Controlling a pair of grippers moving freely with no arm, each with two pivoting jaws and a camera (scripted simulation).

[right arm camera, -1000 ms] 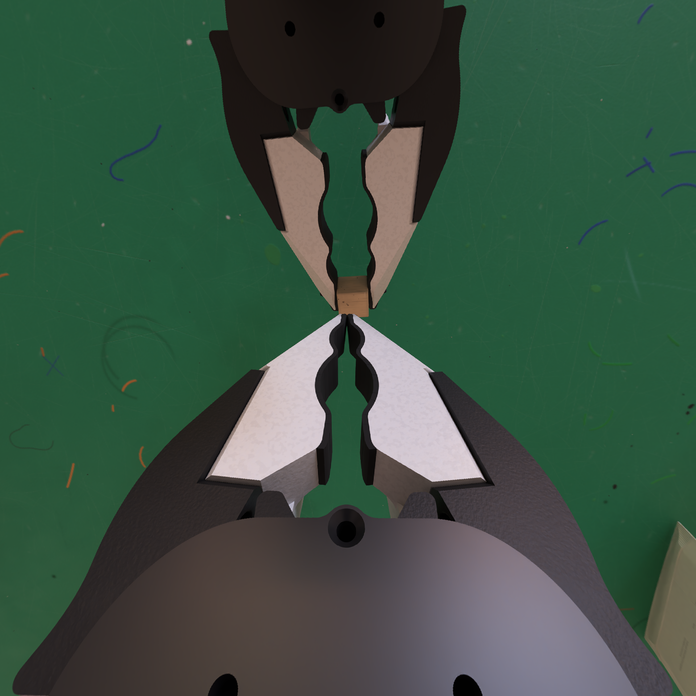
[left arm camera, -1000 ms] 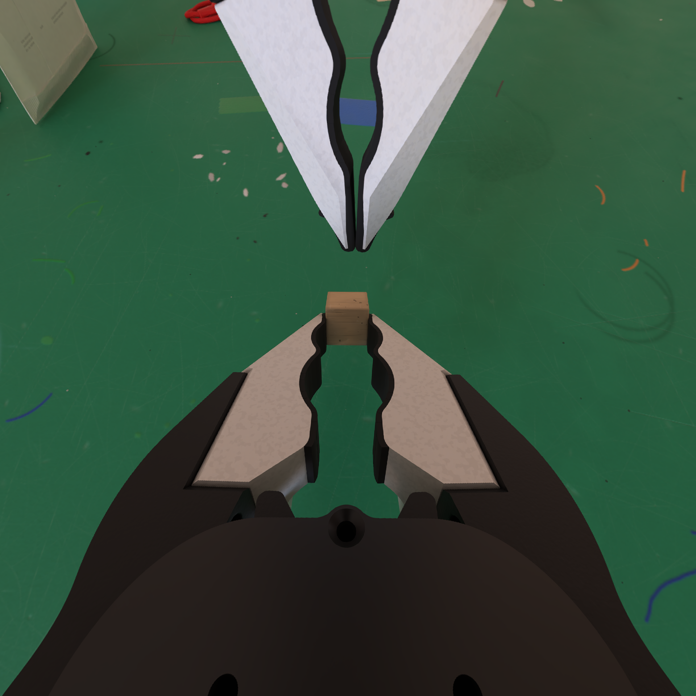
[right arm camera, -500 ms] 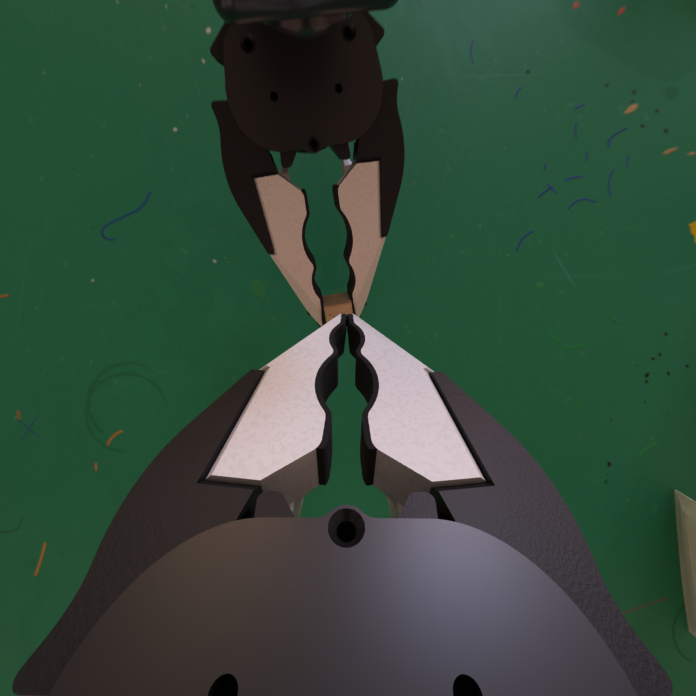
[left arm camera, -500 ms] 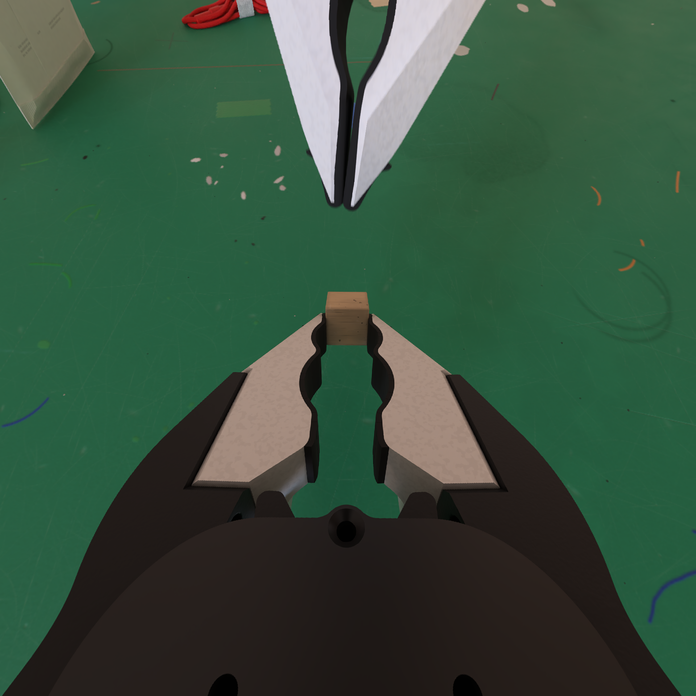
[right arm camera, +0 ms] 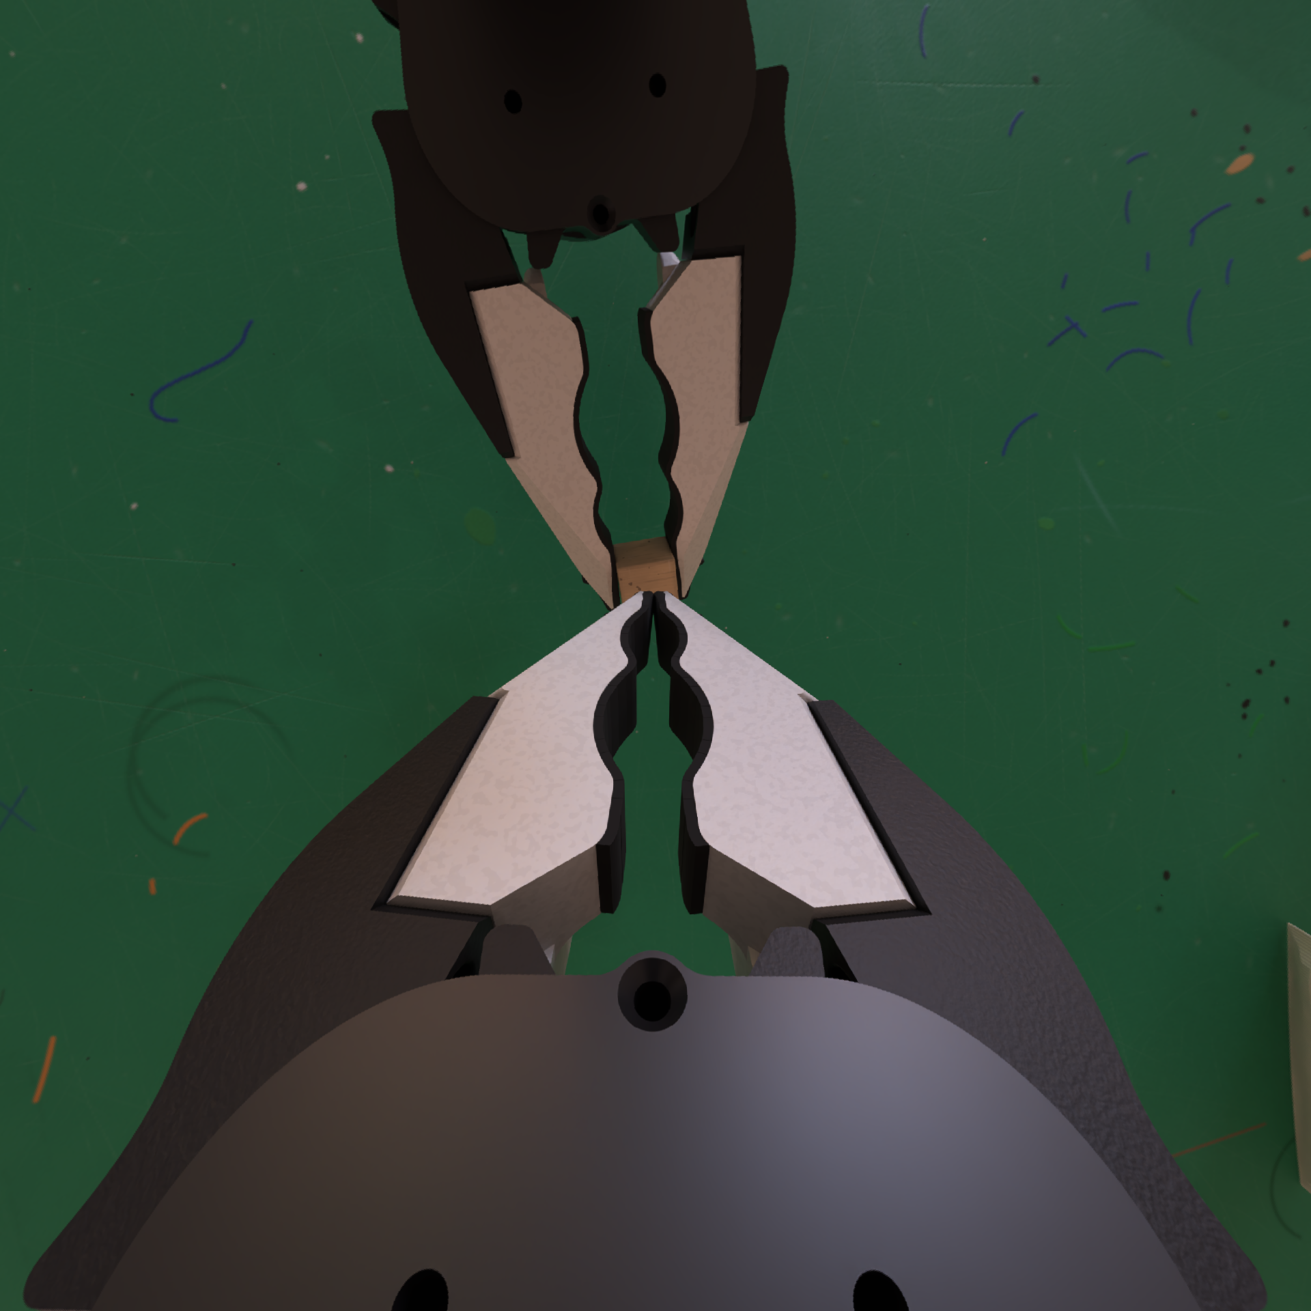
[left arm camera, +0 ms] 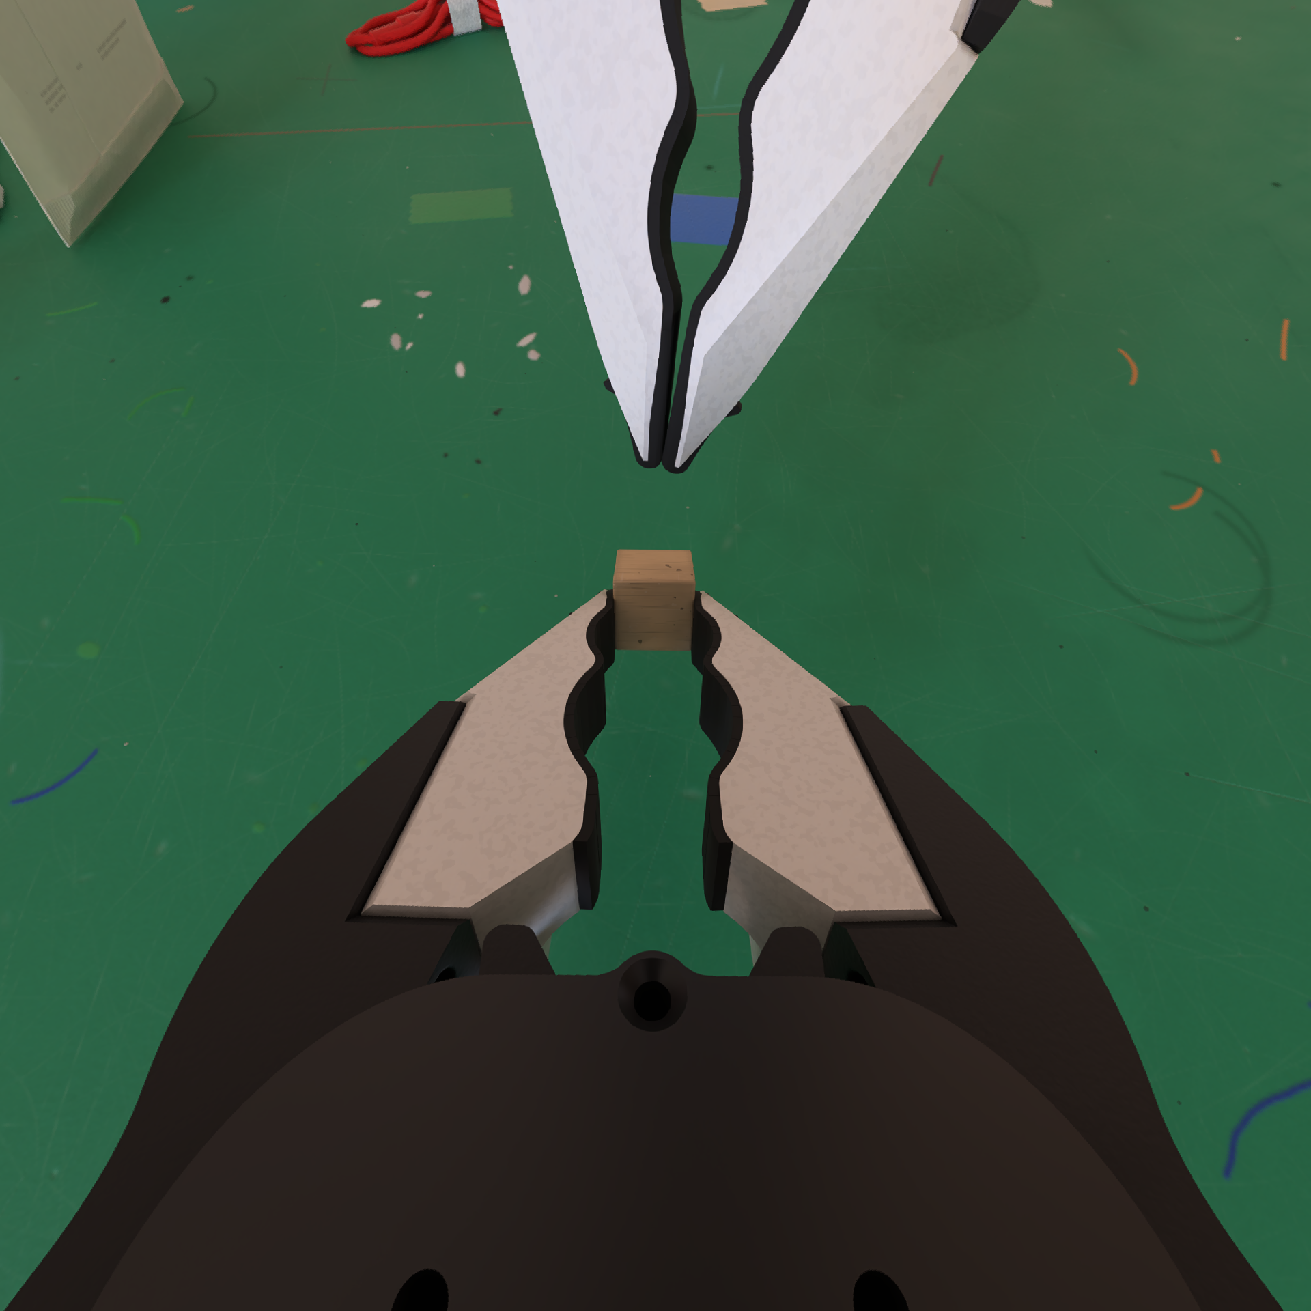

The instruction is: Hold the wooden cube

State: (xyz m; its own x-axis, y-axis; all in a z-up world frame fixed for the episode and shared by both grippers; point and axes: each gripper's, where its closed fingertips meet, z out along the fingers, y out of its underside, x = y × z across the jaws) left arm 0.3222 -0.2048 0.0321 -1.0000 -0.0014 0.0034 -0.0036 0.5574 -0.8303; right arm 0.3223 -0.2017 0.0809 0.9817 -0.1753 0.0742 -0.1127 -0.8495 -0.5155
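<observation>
A small wooden cube (left arm camera: pixel 653 603) sits between the tan fingertips of my left gripper (left arm camera: pixel 653 617), which is shut on it above the green floor. The cube also shows in the right wrist view (right arm camera: pixel 643 567), held by the left gripper (right arm camera: pixel 644 592) that points toward the camera. My right gripper (right arm camera: pixel 653 599), with white fingers, is shut and empty. Its tips face the cube from the far side with a short gap. In the left wrist view the right gripper (left arm camera: pixel 661 465) comes down from the top, tips just beyond the cube.
A pale cardboard box (left arm camera: pixel 71 106) stands at the far left, and its edge shows in the right wrist view (right arm camera: pixel 1300 1050). A red cord coil (left arm camera: pixel 418 28) lies at the back. A blue patch (left arm camera: pixel 702 218) and a light green patch (left arm camera: pixel 461 206) mark the green floor (left arm camera: pixel 993 638).
The right gripper pulled back from the cube half a second ago, then came close again with its tips just short of it. The left gripper keeps its hold on the cube.
</observation>
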